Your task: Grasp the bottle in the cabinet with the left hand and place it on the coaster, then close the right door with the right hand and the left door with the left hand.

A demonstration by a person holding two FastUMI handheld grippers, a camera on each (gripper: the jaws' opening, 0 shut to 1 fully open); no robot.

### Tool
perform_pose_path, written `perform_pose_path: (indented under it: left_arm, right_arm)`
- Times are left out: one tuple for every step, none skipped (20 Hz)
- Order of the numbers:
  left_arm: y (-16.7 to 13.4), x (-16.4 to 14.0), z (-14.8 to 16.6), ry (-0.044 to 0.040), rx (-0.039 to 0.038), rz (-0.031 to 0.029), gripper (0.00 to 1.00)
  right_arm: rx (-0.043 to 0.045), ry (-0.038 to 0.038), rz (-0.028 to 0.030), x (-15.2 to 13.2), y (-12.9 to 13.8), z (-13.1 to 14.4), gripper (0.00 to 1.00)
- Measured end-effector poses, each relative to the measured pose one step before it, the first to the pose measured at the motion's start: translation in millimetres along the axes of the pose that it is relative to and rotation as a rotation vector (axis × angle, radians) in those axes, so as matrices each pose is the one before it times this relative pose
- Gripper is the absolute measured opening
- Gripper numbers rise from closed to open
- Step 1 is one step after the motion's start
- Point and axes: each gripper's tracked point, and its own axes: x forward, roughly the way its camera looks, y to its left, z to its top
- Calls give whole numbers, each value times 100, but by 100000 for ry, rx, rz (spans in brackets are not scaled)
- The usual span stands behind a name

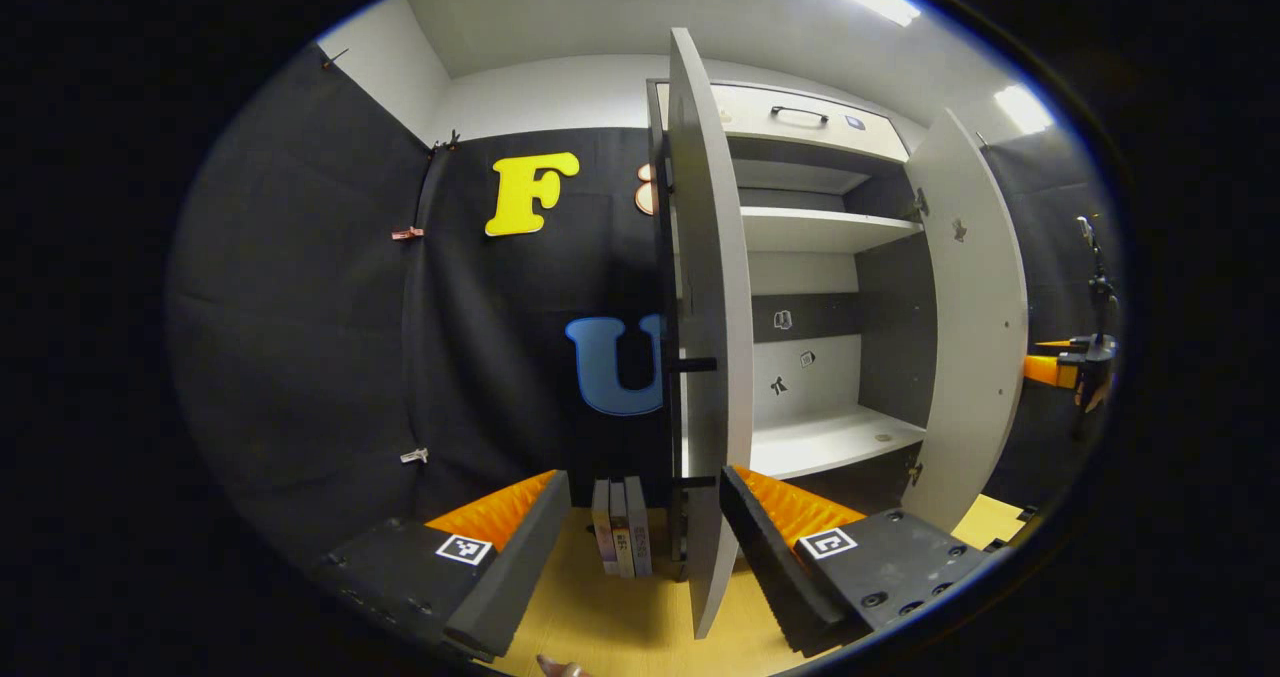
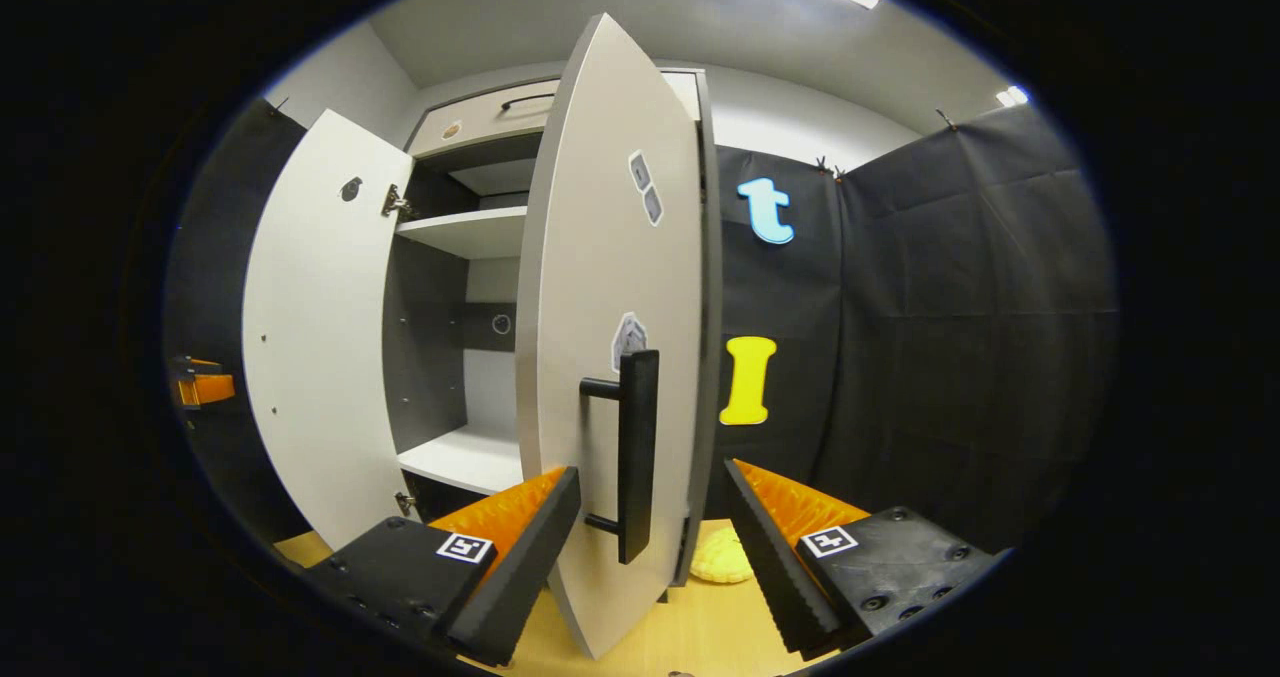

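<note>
Left gripper view: left gripper (image 1: 645,557) has its fingers spread wide, nothing between the pads; it sits low in front of the cabinet (image 1: 810,117). Left door (image 1: 712,337) stands edge-on, right between the two fingers, its dark handle (image 1: 695,422) facing the left side of the view. Right door (image 1: 975,327) is swung out too, inner face showing. Bottom shelf (image 1: 825,442) and upper shelf (image 1: 825,229) are in sight — can't make out a bottle on them. A few books (image 1: 620,527) stand upright on the wooden table (image 1: 600,627), just left of the left door's foot. The other gripper (image 1: 1065,369) shows far right, past the right door.

Right gripper view: right gripper (image 2: 650,557) is also released, fingers wide apart — the right door (image 2: 610,357) sits between them, not clamped. Its black bar handle (image 2: 635,455) faces the camera. Left door (image 2: 320,327) hangs open on the view's left. A pale yellow coaster (image 2: 722,560) lies on the table (image 2: 690,637) behind the right door's foot; whether a bottle stands on it can't be told.
</note>
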Motion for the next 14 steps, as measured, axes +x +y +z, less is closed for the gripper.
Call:
perform_pose_path:
  left_arm:
    - [113, 149, -81, 140, -30, -558, 96]
    - [90, 47, -57, 92, -102, -431, 96]
    - [39, 177, 26, -154, -61, -763, 96]
    - [78, 275, -58, 57, -120, -774, 99]
    - [34, 160, -4, -4, -47, -642, 96]
    - [-8, 323, 91, -308, 170, -710, 96]
    - [-19, 266, 102, -223, 45, -498, 96]
    - [-35, 278, 71, -211, -191, -508, 96]
    - [-254, 108, 32, -433, -288, -833, 96]
    - [-265, 279, 104, -473, -695, -1298, 96]
    - [-417, 288, 49, -663, -873, -1750, 99]
    - [-86, 184, -24, -168, -840, -625, 92]
    - [16, -5, 49, -277, -1221, -952, 92]
    - [-160, 150, 65, 56, -1187, -540, 92]
  right_arm:
    - [965, 701, 5339, 668, 1900, -424, 96]
    - [357, 1552, 5582, 718, 1957, -575, 96]
    - [-621, 725, 2734, 512, 1190, -393, 96]
    - [-2113, -543, 1332, 125, 561, -49, 98]
    - [-3507, -1151, -299, -70, 174, 256, 98]
    - [-2914, -848, -774, -99, -167, 291, 98]
    - [-820, -311, -551, -340, -225, 263, 98]
    - [1030, -275, -217, -209, -102, 127, 98]
    - [1708, -23, -515, -184, -192, 82, 98]
    - [1224, 370, -562, -122, -258, -157, 98]
    - [512, 816, -739, -26, -235, -216, 98]
    - [-61, 889, -980, -106, -221, -220, 98]
    - [-237, 472, -977, -208, -249, -82, 98]
    - [-71, -93, -392, -256, -127, 97, 98]
